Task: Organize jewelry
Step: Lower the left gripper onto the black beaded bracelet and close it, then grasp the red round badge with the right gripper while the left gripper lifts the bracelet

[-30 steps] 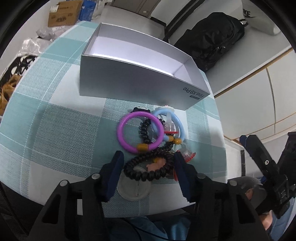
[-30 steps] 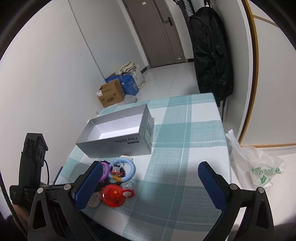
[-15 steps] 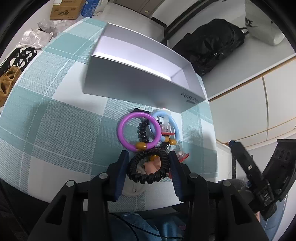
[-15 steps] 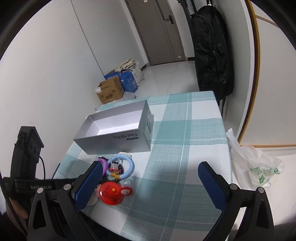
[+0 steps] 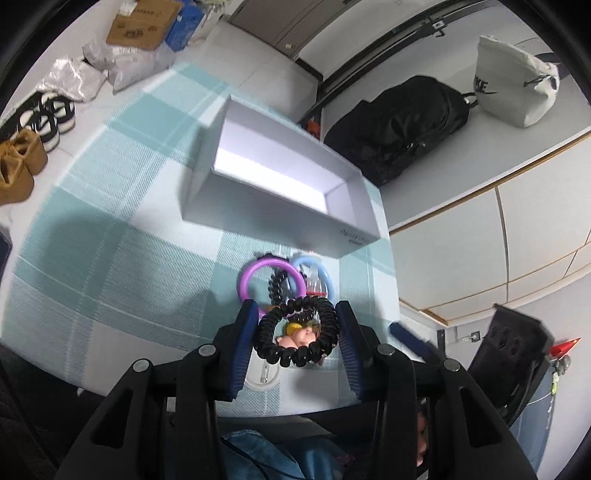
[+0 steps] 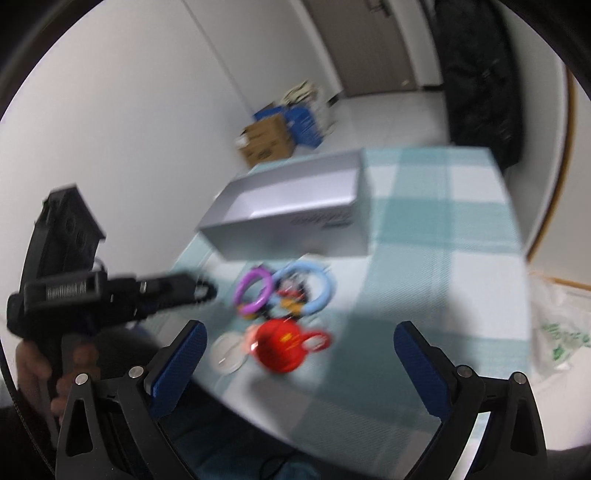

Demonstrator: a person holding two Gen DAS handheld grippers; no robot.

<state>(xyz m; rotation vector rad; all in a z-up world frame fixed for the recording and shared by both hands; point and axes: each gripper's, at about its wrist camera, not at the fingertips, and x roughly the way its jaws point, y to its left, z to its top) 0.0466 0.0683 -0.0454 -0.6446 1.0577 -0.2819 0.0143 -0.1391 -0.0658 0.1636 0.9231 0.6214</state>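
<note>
Left gripper (image 5: 297, 326) clamps a black coiled hair tie (image 5: 297, 330) between its blue pads, which press on both sides of the ring; the tie hangs clear of the checked tablecloth (image 5: 110, 258). Seen through the ring: a small pinkish figure, too small to make out.

Beyond the fingertips, on the cloth: a purple ring (image 5: 271, 282) and a light blue ring (image 5: 314, 275), side by side and overlapping a second black coil and some red bits. They lie just in front of the near wall of an open grey box (image 5: 280, 195). Nothing shows inside the box. A flat whitish round piece (image 5: 260, 373) lies on the cloth under the left gripper.

Right gripper (image 6: 299, 354) has its jaws spread wide, nothing between the pads. Its view is blurred. Ahead of it, a red round charm (image 6: 282, 341) with a small loop at its side sits nearest, beside the whitish round piece (image 6: 229, 350); the purple ring (image 6: 255, 291) and blue ring (image 6: 306, 288) lie further back, then the box (image 6: 291, 214). The left gripper's body and the hand (image 6: 40, 373) holding it cross the left side of this view, beside the pile but not over it.

Around: black backpack (image 5: 402, 125) and a white bag (image 5: 517, 81) behind the table; cardboard box (image 5: 142, 24) and shoes (image 5: 22, 158) on the floor; plastic bag (image 6: 557, 332) off the table's right edge.
</note>
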